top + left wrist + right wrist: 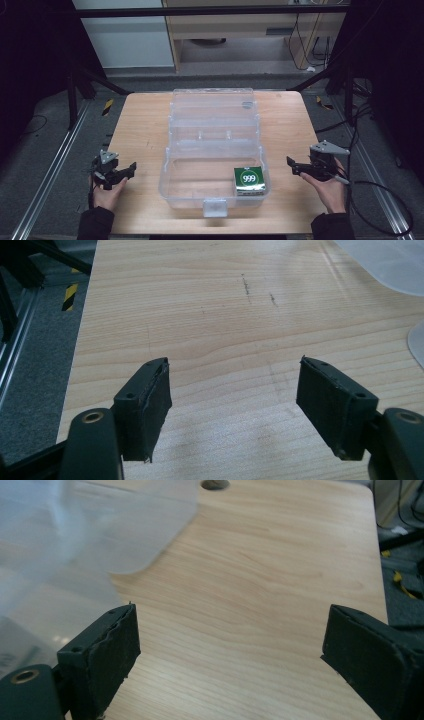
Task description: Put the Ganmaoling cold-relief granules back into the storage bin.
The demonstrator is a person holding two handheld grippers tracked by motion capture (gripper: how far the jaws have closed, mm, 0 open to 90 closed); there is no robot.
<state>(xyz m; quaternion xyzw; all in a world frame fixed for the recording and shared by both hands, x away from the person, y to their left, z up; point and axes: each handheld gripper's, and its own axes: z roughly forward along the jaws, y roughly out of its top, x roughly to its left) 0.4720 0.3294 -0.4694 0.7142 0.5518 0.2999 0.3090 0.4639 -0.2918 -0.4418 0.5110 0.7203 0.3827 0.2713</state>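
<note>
A clear plastic case (167, 172) lies open in the middle of the wooden table (140, 125), its lid (212, 105) folded back. A green packet marked 999 (249, 180) sits in the case's front right corner. My left gripper (129, 171) rests near the table's left edge, to the left of the case. Its jaws stand open over bare wood (235, 390). My right gripper (292, 165) is held to the right of the case, pointing toward it. It is open with nothing between its pads (230, 640). The case's clear wall (75, 540) lies to its left.
The case has a white latch (215, 206) at its front edge. Bare wood lies on both sides of the case. Metal rails (55, 165) and cables (380, 195) run along the floor beside the table. A curved clear edge of the case (390, 260) lies far right of the left gripper.
</note>
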